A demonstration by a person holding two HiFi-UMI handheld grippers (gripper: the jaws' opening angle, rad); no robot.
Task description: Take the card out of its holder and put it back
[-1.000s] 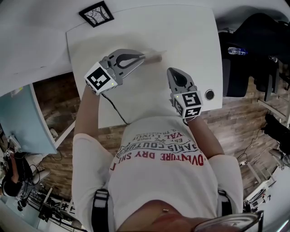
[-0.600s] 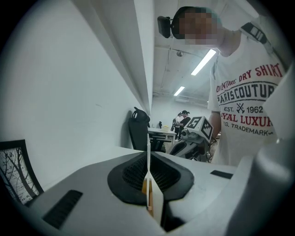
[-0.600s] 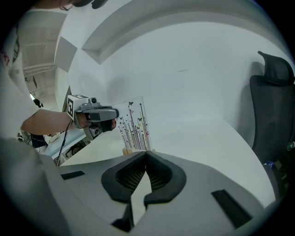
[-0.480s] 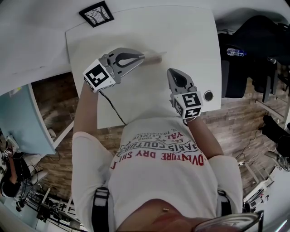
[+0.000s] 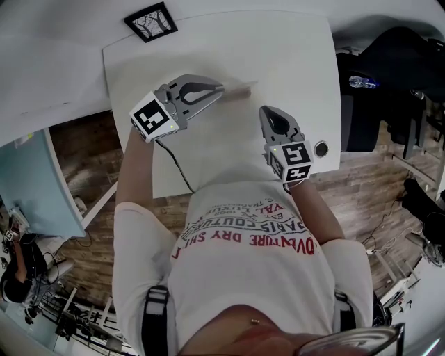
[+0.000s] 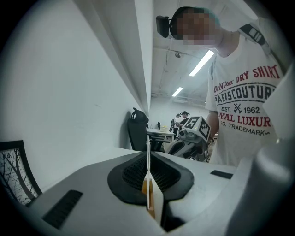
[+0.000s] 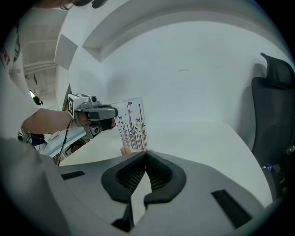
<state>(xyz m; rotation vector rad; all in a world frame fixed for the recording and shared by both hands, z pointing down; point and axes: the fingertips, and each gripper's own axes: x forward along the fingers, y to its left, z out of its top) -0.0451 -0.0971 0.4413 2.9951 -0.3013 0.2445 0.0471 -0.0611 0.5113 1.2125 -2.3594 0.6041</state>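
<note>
A clear card (image 7: 132,123) printed with thin tree lines and butterflies stands upright, its bottom edge at the small wooden holder (image 7: 125,150) on the white table (image 5: 292,55). My left gripper (image 5: 220,89) is shut on the card's left edge. In the left gripper view the card (image 6: 148,150) shows edge-on between the pads, with the holder's wood (image 6: 145,186) below. From above, the holder (image 5: 240,88) is a short strip just past the left fingertips. My right gripper (image 5: 268,111) hovers nearer the person, jaws closed on nothing (image 7: 146,154), pointing at the card.
A black-framed tree picture (image 5: 150,21) lies at the table's far left corner. A round grommet (image 5: 320,148) sits near the right edge. A dark office chair (image 5: 389,69) and a bottle (image 5: 365,81) are off the table's right side. A cable (image 5: 174,163) trails from the left gripper.
</note>
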